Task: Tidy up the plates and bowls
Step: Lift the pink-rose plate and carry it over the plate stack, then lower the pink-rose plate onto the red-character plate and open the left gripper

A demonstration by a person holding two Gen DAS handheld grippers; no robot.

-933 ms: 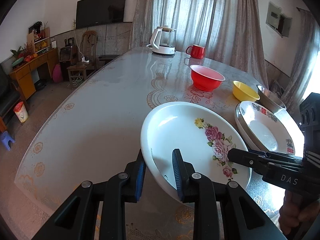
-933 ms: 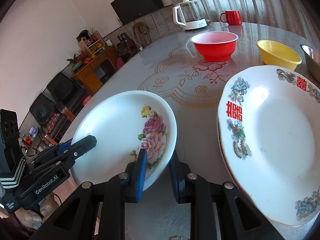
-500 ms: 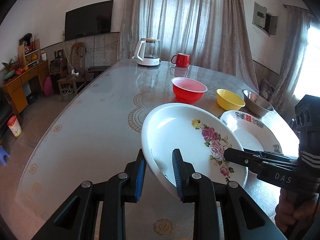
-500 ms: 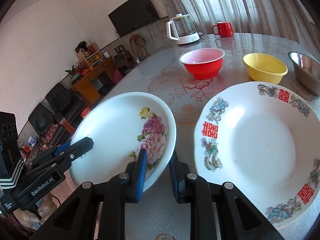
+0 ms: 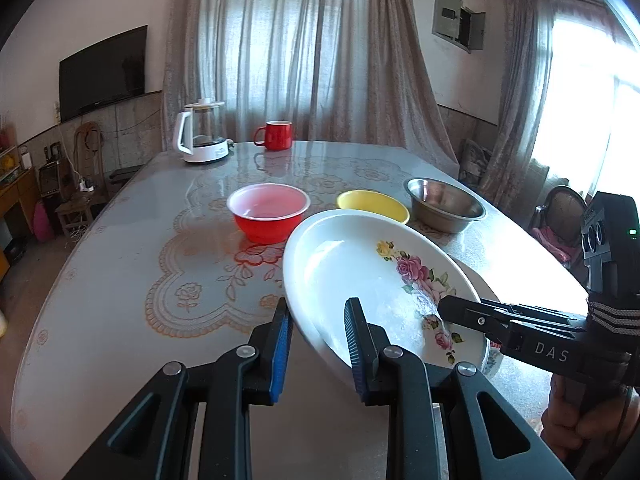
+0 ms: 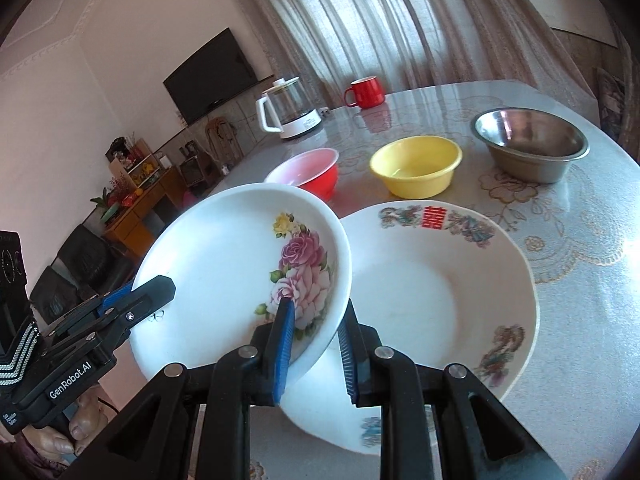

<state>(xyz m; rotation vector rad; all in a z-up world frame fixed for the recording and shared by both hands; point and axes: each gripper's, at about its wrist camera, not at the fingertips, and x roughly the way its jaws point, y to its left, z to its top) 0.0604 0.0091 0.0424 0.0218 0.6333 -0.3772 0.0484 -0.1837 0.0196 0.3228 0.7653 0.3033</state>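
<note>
Right claw [image 6: 314,344] grips rose plate [image 6: 224,280], seemingly above wedding plate [image 6: 432,292]

Both grippers are black with blue ribbed pads [image 5: 282,356] and silver screws (lettered "GenRobot.AI", "DAS").

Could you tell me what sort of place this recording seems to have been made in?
Most likely a home's living and dining room: a patterned dining table with an electric kettle and a red mug, a wall-mounted television, and curtained windows.
</note>
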